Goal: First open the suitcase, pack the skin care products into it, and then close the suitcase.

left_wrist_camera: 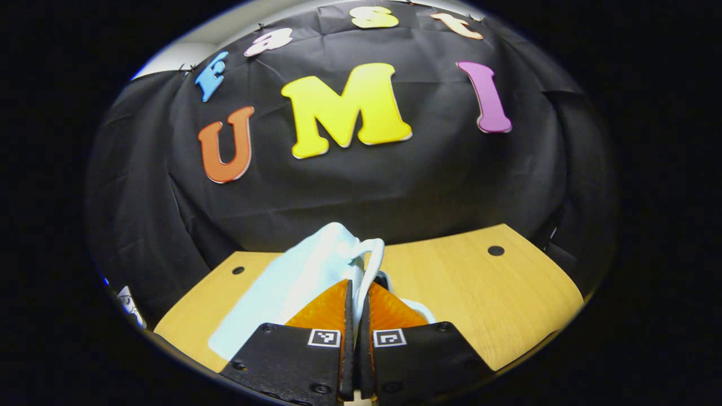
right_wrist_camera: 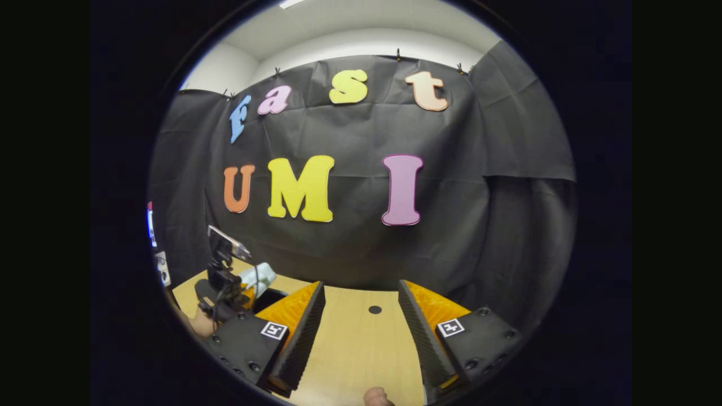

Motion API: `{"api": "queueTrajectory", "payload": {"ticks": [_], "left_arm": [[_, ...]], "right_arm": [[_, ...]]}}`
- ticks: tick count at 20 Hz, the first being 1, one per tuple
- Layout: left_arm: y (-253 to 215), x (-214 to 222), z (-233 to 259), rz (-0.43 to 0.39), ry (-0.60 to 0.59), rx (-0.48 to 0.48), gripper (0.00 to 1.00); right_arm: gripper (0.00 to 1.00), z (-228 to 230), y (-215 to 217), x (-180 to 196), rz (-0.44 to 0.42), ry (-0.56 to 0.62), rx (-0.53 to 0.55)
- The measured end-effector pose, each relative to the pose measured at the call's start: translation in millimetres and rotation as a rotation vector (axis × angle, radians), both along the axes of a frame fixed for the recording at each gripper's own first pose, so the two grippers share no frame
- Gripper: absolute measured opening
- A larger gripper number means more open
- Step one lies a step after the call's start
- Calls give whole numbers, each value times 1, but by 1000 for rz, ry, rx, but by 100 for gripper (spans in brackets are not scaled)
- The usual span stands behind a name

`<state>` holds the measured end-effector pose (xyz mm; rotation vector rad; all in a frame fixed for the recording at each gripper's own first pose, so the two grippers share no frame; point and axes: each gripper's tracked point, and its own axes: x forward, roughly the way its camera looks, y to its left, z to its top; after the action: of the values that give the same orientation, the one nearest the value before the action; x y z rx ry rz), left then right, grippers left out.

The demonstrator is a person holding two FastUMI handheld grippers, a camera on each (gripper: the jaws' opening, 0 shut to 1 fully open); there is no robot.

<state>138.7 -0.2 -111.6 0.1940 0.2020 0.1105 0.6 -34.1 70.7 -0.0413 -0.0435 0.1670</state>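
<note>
Suitcase (left_wrist_camera: pixel 282 287), pale, right at the left gripper (left_wrist_camera: pixel 356 304) on the wooden table (left_wrist_camera: pixel 479 293). Fingers nearly together there, just a slit between, pinching the white handle loop (left_wrist_camera: pixel 375 254); shell slanting up and away from the tips.

Likely risks: thin loop sliding out of so narrow a pinch if pulled at an angle, dropping the lid back; or whole case dragged across the table instead of hinging, nothing else bracing it.

Right gripper (right_wrist_camera: pixel 361 316) spread wide over bare tabletop (right_wrist_camera: pixel 355 349), nothing between its fingers.

Left gripper view: close detail of the pinch on the loop. Right gripper view, farther off to one side: left gripper (right_wrist_camera: pixel 225 293) from outside, with the pale case (right_wrist_camera: pixel 258 278) raised beside it and a dark gap under it, probably the opening.
</note>
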Motion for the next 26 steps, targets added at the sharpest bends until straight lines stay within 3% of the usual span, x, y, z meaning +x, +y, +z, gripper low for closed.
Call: {"api": "queueTrajectory", "payload": {"ticks": [4,9,11,13,14,15,16,19,20,26], "left_arm": [[-21,10,-49,2,90,32,7],[-33,22,-73,-3,145,74,7],[-39,20,-83,-36,181,51,15],[-42,17,-81,-49,186,18,42],[-41,14,-78,-38,195,2,34],[-42,9,-72,-47,198,-28,36],[-44,5,-55,-62,156,-69,51],[-54,-1,6,-161,23,-158,71],[-43,-8,22,-150,10,-141,99],[20,-82,127,-101,-138,-128,98]], "right_arm": [[78,-11,-11,8,-6,26,-4],[78,-20,-22,16,-26,53,-13],[76,-19,-22,18,-29,54,-12],[76,-15,-19,20,-30,51,-7],[78,-14,-14,21,-28,50,-5],[76,-12,-10,22,-27,46,-3],[76,-10,-4,22,-20,42,-3],[78,-11,20,25,-4,44,-7],[76,-10,29,25,2,45,-2],[78,-7,95,22,43,27,23]]}}
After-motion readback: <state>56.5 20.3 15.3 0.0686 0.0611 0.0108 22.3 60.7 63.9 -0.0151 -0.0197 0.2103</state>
